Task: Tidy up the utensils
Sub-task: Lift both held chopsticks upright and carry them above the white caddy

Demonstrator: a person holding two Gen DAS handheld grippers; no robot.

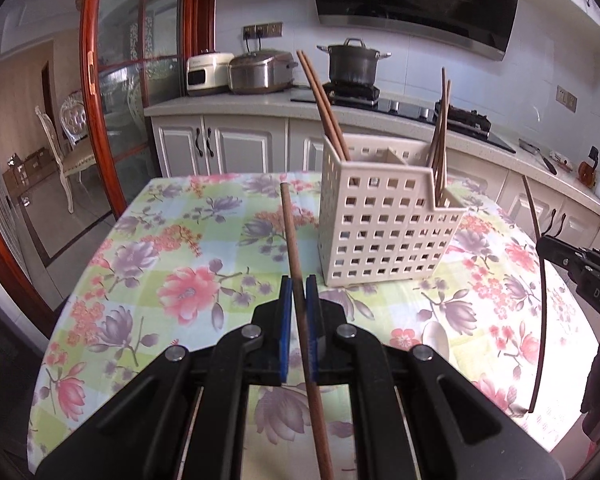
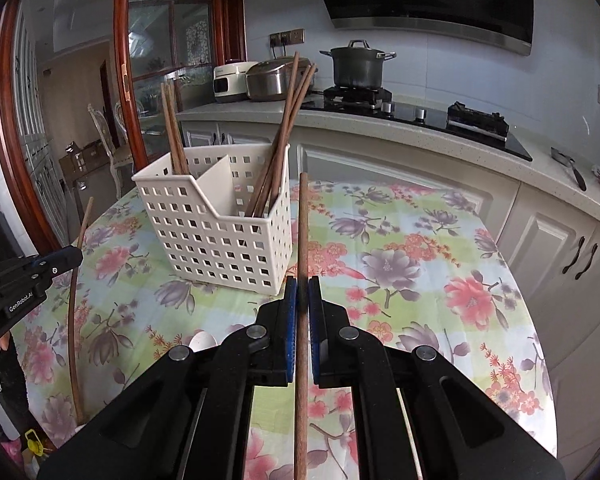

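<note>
- The left gripper (image 1: 299,292) has its blue-padded fingers (image 1: 286,312) pinched narrow on a long brown wooden chopstick (image 1: 290,236), which points ahead above the table (image 1: 112,280) with its floral cloth.
- The right gripper (image 2: 302,292) likewise clamps a second brown wooden chopstick (image 2: 303,224) between its blue fingers (image 2: 289,320), the tip aimed just right of the holder.
- A cream perforated plastic utensil holder (image 2: 220,236) stands upright on the table, split by a divider; two chopsticks (image 2: 172,136) lean in its left compartment and several more (image 2: 284,128) in the right one.
- A white spoon (image 1: 436,338) lies on the cloth near the grippers.
</note>
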